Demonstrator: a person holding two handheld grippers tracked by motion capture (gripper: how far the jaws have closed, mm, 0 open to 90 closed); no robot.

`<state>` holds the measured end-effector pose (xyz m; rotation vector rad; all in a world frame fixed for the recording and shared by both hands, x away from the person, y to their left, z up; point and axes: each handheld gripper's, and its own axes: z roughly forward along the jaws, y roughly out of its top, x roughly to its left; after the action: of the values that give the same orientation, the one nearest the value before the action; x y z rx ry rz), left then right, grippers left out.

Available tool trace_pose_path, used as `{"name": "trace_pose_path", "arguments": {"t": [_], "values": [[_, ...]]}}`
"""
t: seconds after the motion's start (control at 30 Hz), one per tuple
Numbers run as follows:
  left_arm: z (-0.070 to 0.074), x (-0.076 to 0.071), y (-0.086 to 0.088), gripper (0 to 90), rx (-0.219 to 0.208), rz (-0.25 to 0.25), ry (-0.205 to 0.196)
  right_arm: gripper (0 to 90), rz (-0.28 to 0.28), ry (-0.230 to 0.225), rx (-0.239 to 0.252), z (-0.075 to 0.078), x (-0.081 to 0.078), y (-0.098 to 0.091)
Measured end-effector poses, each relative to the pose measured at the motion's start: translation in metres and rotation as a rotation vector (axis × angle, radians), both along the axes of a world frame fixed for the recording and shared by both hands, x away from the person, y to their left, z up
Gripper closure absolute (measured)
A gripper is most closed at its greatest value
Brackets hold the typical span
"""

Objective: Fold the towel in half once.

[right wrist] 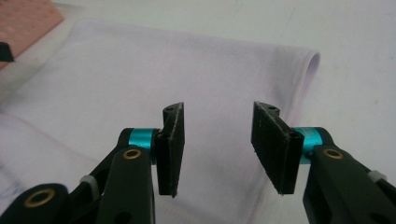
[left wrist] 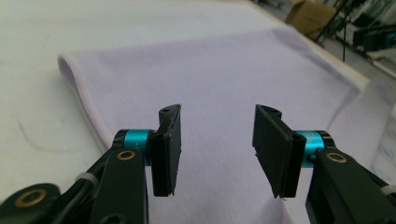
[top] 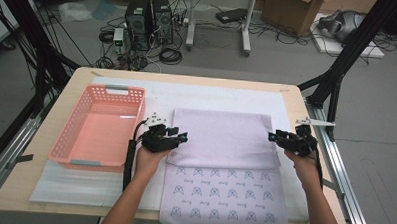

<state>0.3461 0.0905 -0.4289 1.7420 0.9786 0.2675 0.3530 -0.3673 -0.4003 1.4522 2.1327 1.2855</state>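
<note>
Now: both grippers released over the folded cloth

Flat on the white mat point(top: 222, 95) that covers the worktop point(top: 72, 82) lies a pale lilac cloth point(top: 221, 133), its far half folded over so a plain layer covers the upper part and a printed part point(top: 223, 198) shows nearer the person. At the cloth's left edge sits the left gripper point(top: 181, 137), held in the left hand point(top: 152, 155); its jaws stand apart with nothing between them, the cloth lying below. At the right edge the right gripper point(top: 272, 137), in the right hand point(top: 300, 155), likewise has its jaws parted and holds nothing. Left of the cloth, just beside the left gripper, stands a pink basket point(top: 92, 161).
</note>
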Motion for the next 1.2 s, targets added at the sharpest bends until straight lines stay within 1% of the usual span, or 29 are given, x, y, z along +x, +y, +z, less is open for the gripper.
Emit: {"name": "trace_pose_path", "arguments": {"t": [0.03, 0.07, 0.1, 0.13, 0.17, 0.23, 0.3, 0.4, 0.43, 0.47, 0.5, 0.53, 0.57, 0.6, 0.63, 0.67, 0.73, 0.8, 0.87, 0.93, 0.97, 1.03, 1.13, 1.2], "values": [[0.0, -0.005, 0.002, 50.7, -0.01, 0.004, -0.02, 51.5, 0.004, 0.004, 0.008, 0.0, -0.008, -0.003], [0.001, -0.009, 0.004, 50.7, -0.005, 0.0, -0.017, 50.1, 0.008, 0.003, 0.017, -0.001, -0.014, -0.005], [0.001, -0.012, 0.006, 50.2, -0.004, -0.006, -0.02, 48.6, 0.014, 0.009, 0.032, -0.002, -0.021, -0.006], [0.001, -0.018, 0.008, 49.7, -0.003, -0.012, -0.025, 47.6, 0.018, 0.012, 0.038, -0.004, -0.026, -0.007], [0.0, -0.022, 0.01, 49.1, -0.011, -0.011, -0.031, 46.4, 0.02, 0.017, 0.036, -0.007, -0.034, -0.008], [-0.003, -0.03, 0.014, 49.0, -0.027, -0.018, -0.023, 46.2, 0.023, 0.025, 0.037, -0.012, -0.043, -0.01], [-0.009, -0.035, 0.016, 49.8, -0.053, -0.027, 0.01, 51.2, 0.029, 0.033, 0.035, -0.017, -0.048, -0.011], [-0.015, -0.04, 0.017, 52.6, -0.055, -0.043, 0.04, 56.0, 0.028, 0.045, 0.006, -0.022, -0.05, -0.008], [-0.018, -0.042, 0.016, 54.6, -0.056, -0.054, 0.053, 58.7, 0.031, 0.042, -0.002, -0.023, -0.05, -0.007], [-0.02, -0.044, 0.015, 57.8, -0.045, -0.064, 0.062, 63.0, 0.033, 0.046, -0.022, -0.025, -0.05, -0.006], [-0.021, -0.045, 0.014, 63.8, -0.024, -0.069, 0.069, 68.8, 0.035, 0.048, -0.035, -0.027, -0.05, -0.006], [-0.023, -0.046, 0.013, 70.3, -0.005, -0.073, 0.089, 74.7, 0.04, 0.048, -0.034, -0.028, -0.051, -0.006], [-0.024, -0.048, 0.012, 78.2, 0.018, -0.09, 0.1, 79.4, 0.046, 0.039, -0.036, -0.03, -0.052, -0.007], [-0.024, -0.049, 0.011, 83.8, 0.029, -0.095, 0.094, 83.6, 0.045, 0.041, -0.034, -0.031, -0.055, -0.007], [-0.023, -0.052, 0.011, 85.0, 0.024, -0.094, 0.083, 85.0, 0.05, 0.026, -0.035, -0.032, -0.057, -0.008], [-0.022, -0.053, 0.012, 85.4, 0.022, -0.097, 0.075, 85.9, 0.05, 0.024, -0.031, -0.033, -0.059, -0.01], [-0.021, -0.058, 0.014, 85.6, 0.019, -0.095, 0.058, 86.3, 0.05, 0.023, -0.024, -0.035, -0.064, -0.013], [-0.021, -0.063, 0.018, 85.6, 0.002, -0.092, 0.043, 86.5, 0.053, 0.018, -0.017, -0.036, -0.069, -0.019], [-0.02, -0.068, 0.022, 85.5, -0.01, -0.09, 0.032, 86.7, 0.047, 0.023, 0.019, -0.036, -0.074, -0.023], [-0.019, -0.071, 0.025, 85.5, -0.017, -0.088, 0.027, 86.7, 0.053, 0.022, 0.038, -0.038, -0.081, -0.028], [-0.018, -0.075, 0.026, 85.5, -0.025, -0.09, 0.026, 86.7, 0.056, 0.027, 0.042, -0.038, -0.085, -0.029], [-0.017, -0.08, 0.025, 85.5, -0.026, -0.094, 0.018, 86.7, 0.064, 0.023, 0.044, -0.037, -0.094, -0.03], [-0.016, -0.091, 0.026, 85.5, -0.036, -0.097, 0.015, 86.7, 0.078, 0.004, 0.046, -0.034, -0.105, -0.032], [-0.015, -0.098, 0.028, 85.5, -0.037, -0.1, 0.013, 86.8, 0.088, 0.0, 0.044, -0.033, -0.112, -0.032]]}}
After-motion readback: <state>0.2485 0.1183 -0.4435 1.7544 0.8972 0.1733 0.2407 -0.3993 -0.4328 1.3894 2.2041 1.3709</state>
